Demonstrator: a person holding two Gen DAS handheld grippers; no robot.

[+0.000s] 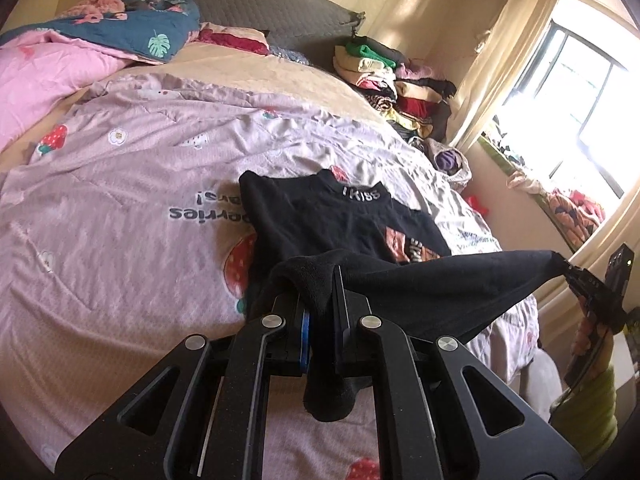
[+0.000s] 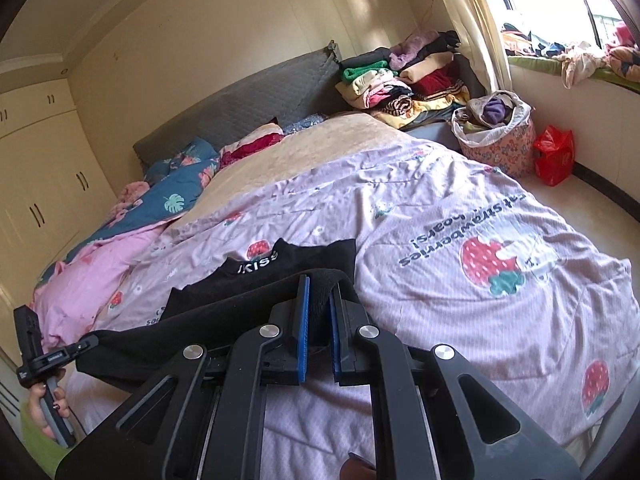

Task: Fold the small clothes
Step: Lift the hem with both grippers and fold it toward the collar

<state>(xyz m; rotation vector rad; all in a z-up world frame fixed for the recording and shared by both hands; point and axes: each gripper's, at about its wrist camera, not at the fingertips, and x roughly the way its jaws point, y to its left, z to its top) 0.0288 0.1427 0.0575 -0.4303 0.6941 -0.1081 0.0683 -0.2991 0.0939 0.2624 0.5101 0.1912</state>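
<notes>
A small black top [image 1: 320, 220] with white "KISS" lettering on its collar lies on the pink strawberry quilt [image 1: 120, 208], collar end away from me. My left gripper [image 1: 320, 292] is shut on one corner of its near hem, and the fabric droops between the fingers. My right gripper [image 1: 568, 270] is shut on the other hem corner, so the hem hangs stretched above the bed between them. In the right wrist view the black top [image 2: 280, 276] is pinched between the blue pads of my right gripper [image 2: 318, 312]. My left gripper [image 2: 86, 346] shows at the far left, shut on the hem.
A stack of folded clothes [image 1: 384, 80] sits at the bed's far right corner, by the grey headboard [image 1: 240, 8]. A pink blanket [image 1: 40, 76] and a blue one lie bunched at the far left. A full laundry basket [image 2: 496, 132] and red bag [image 2: 554, 154] stand on the floor under the window.
</notes>
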